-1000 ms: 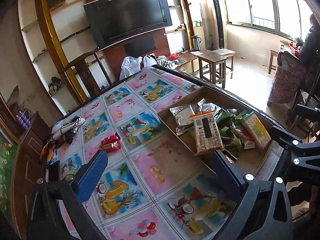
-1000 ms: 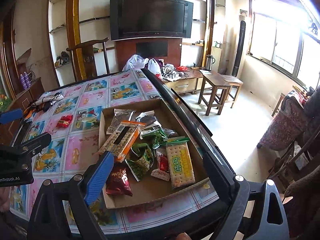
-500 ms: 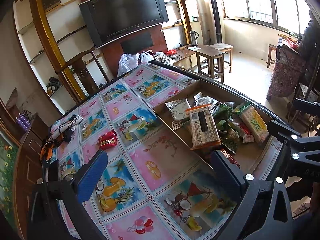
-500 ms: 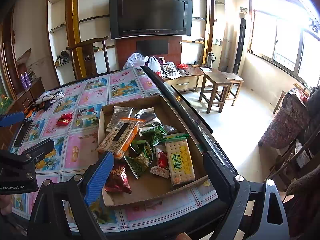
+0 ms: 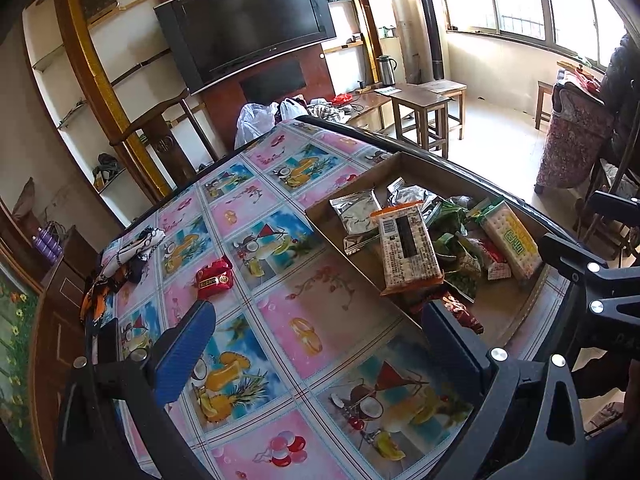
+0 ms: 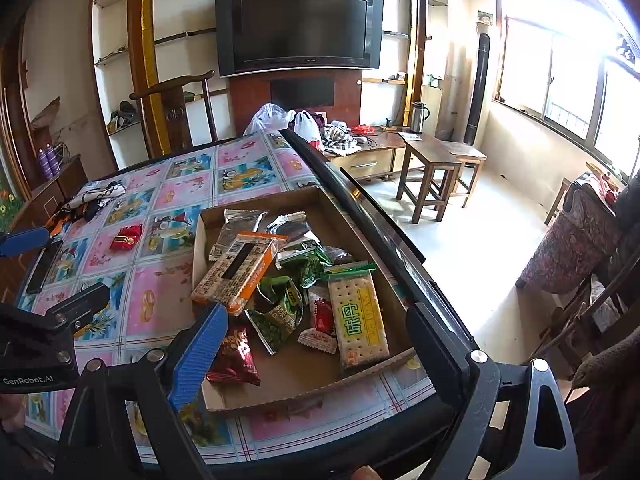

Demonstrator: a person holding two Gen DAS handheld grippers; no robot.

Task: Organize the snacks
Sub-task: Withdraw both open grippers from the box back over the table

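A red packet [image 5: 214,279] lies alone on the surface [image 5: 280,308] at ten o'clock of the left gripper [image 5: 316,344], whose fingers [image 5: 182,356] gape empty. At its two o'clock the box [image 6: 280,394] holds the snacks [image 6: 362,312], under the right gripper [image 6: 316,344], also wide open and empty.

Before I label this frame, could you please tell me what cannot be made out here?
- Dark red snack bag: right wrist view, partly behind the right hand-held gripper's blue finger.
- Green packets: left wrist view, under the orange-edged cracker pack.
- Brown cardboard tray: near corner hidden by the left hand-held gripper.
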